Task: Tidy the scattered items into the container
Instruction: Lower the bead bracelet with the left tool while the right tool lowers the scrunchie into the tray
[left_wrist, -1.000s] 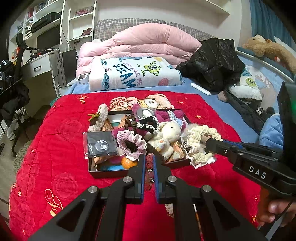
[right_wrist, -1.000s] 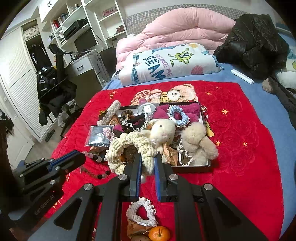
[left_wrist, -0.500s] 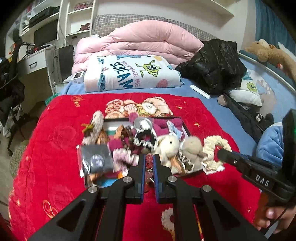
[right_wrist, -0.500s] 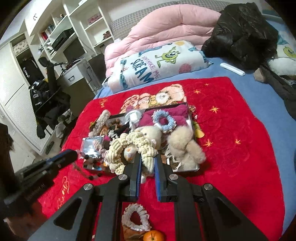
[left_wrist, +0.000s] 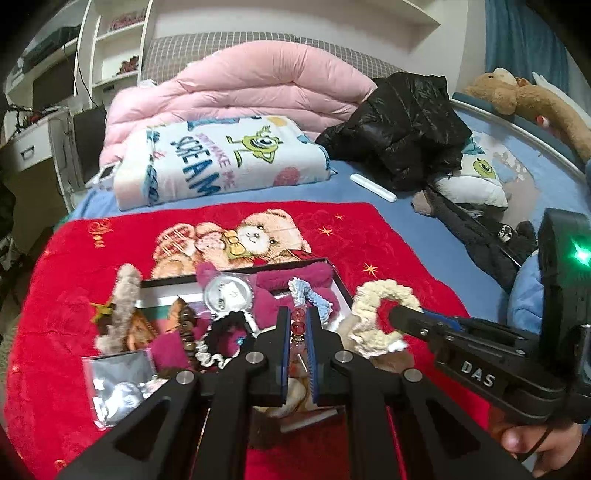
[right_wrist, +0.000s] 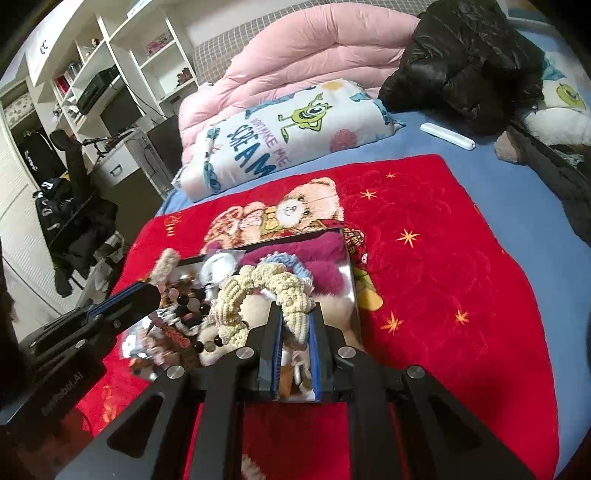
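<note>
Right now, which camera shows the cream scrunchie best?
The right wrist view: the cream scrunchie fills the centre, pinched by the right hand-held gripper. The left wrist view shows it smaller, at the side, partly hidden by that gripper.

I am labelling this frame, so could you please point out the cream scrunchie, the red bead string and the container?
cream scrunchie (right_wrist: 258, 284), right wrist view, on its knitted loop above the fingers.
red bead string (left_wrist: 297, 326), left wrist view, on a bead between the fingers.
container (right_wrist: 352, 291), right wrist view, on its right wall.
</note>
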